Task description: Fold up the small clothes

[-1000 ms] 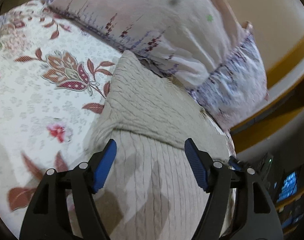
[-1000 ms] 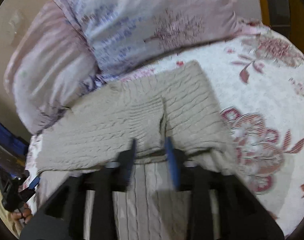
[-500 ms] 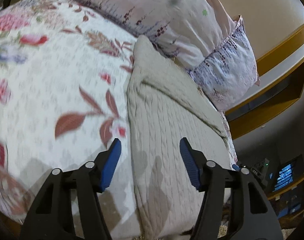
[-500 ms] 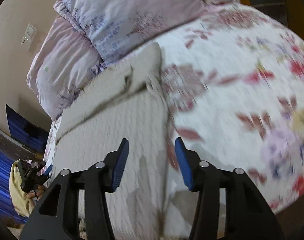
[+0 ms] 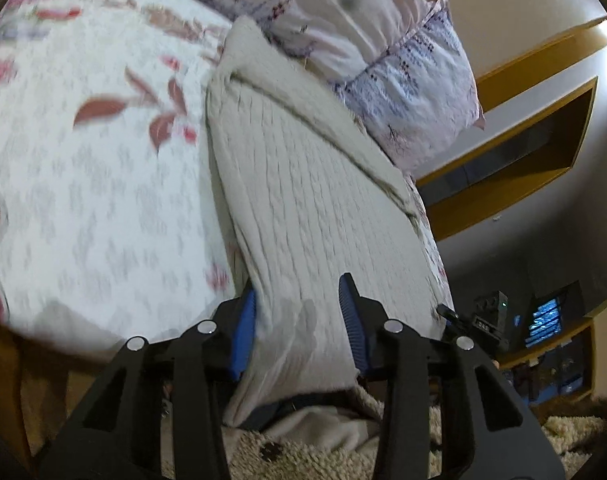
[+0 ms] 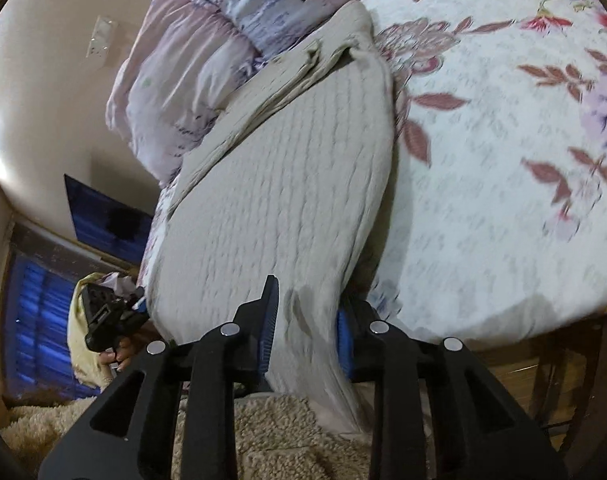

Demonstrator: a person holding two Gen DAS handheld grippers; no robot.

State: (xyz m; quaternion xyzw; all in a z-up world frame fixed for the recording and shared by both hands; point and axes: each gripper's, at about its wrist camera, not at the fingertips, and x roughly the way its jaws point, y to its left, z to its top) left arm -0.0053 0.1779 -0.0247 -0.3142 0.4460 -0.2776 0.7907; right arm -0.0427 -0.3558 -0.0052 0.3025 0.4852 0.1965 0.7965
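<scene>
**A:** Left wrist: since a second ago you've pulled back from the folded sleeves to the hem. Your left claw (image 5: 299,312) is closing, not yet pinching the knit sweater (image 5: 303,184) hanging off the bed (image 5: 83,208) at 12 o'clock.

**B:** Right wrist?

**A:** Right claw (image 6: 303,320) is closing too, hem between its blades, grip uncertain. A bottom-up fold looks next. No containers visible.
</scene>
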